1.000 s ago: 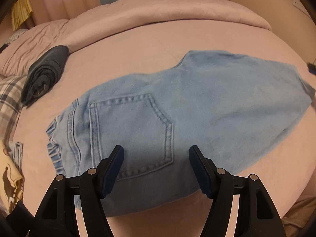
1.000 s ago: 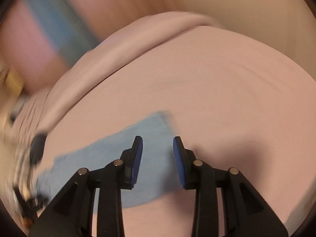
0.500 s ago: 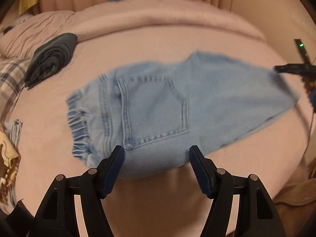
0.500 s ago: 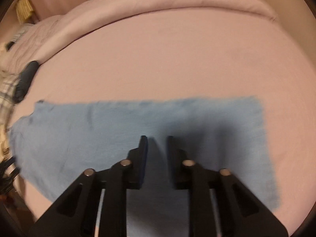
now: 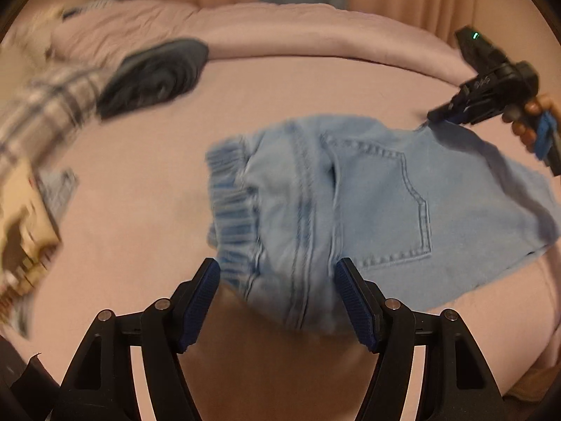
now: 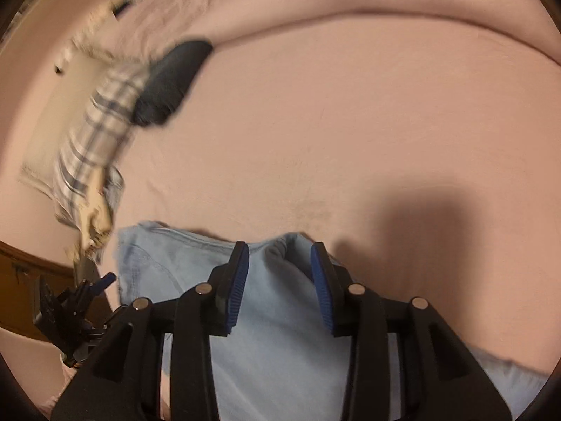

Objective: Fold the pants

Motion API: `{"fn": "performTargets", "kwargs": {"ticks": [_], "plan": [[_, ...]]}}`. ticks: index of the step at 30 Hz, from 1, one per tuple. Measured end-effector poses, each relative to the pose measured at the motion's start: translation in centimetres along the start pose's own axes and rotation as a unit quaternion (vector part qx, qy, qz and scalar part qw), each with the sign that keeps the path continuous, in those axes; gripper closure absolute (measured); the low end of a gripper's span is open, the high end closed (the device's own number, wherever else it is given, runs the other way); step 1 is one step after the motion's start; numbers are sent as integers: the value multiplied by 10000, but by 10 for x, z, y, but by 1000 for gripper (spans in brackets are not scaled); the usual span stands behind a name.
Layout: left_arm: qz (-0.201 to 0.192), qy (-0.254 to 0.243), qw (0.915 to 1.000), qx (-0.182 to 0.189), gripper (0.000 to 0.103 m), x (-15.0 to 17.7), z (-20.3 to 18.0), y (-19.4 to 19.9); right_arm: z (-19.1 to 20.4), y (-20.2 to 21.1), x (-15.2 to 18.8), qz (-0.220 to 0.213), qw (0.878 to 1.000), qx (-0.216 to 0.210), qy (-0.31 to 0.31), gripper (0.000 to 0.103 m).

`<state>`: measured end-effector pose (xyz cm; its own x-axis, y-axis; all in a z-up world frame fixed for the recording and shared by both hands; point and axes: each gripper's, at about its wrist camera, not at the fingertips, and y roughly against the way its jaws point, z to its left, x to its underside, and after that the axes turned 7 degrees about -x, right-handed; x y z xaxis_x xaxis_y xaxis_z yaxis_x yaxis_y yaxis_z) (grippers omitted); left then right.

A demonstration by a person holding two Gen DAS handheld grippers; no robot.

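Light blue denim pants (image 5: 368,203) lie folded on the pink bed, back pocket up, elastic waistband to the left. My left gripper (image 5: 277,301) is open, hovering just in front of the waistband corner, empty. My right gripper (image 6: 280,280) is open over the far edge of the pants (image 6: 280,343), its fingertips (image 6: 242,263) either side of a raised fold; it holds nothing. The right gripper also shows in the left wrist view (image 5: 491,94) at the pants' far right edge. The left gripper shows at the lower left of the right wrist view (image 6: 73,312).
A folded dark garment (image 5: 154,77) lies at the back left of the bed, also in the right wrist view (image 6: 171,84). A plaid garment (image 5: 45,108) and other clothes (image 5: 28,238) are piled at the left. A rolled pink duvet (image 5: 298,31) runs along the back.
The pants shifted right in the left view as my left gripper moved to the waistband end. My right gripper opened wider and now sits at the pants' far edge.
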<state>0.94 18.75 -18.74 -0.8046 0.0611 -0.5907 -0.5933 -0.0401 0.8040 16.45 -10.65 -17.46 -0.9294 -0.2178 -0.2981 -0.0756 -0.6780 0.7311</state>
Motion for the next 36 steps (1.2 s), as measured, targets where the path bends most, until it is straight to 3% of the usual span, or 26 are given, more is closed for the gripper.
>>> {"fn": "performTargets", "kwargs": {"ticks": [2,3,4,7,9,11,14,17,18,20,22,27,32,34,36], "plan": [[43,223,9996,182,30,3,6,-4,6,-23,-4,396,9992,40,-76,71],[39,284,9994,207,28,4,7,-4,7,-29,-5,557,9984,-48,-108,92],[45,319,9992,238,28,5,8,-5,10,-29,-10,714,9974,10,-110,93],[120,385,9986,335,28,3,11,-10,20,-12,-19,459,9986,140,203,95],[192,459,9980,381,28,4,14,-13,8,-19,-22,433,9989,181,68,95],[247,539,9975,392,28,5,16,-11,3,-48,-23,592,9969,513,63,95],[224,562,9978,262,28,11,18,6,-3,-50,-21,274,9983,465,-215,94],[-124,411,9990,136,28,4,22,39,10,-18,-15,-164,9978,644,-57,76],[-377,338,9986,138,28,-5,22,53,19,2,-9,-438,9958,780,201,70],[-645,236,9971,328,28,-24,18,64,29,29,8,-765,9938,569,568,69],[-723,80,9959,542,28,-48,3,60,42,35,28,-652,9937,200,889,69],[-340,-573,9944,825,28,-91,-53,8,70,4,86,33,9851,145,1715,80],[490,-915,9946,88,31,-95,-70,-70,67,-28,145,699,9747,581,2040,80],[419,-729,9964,146,31,-97,-66,-73,66,-27,164,444,9718,656,2221,76],[462,-490,9977,114,31,-103,-66,-75,60,-18,173,309,9778,529,2005,77]]}}
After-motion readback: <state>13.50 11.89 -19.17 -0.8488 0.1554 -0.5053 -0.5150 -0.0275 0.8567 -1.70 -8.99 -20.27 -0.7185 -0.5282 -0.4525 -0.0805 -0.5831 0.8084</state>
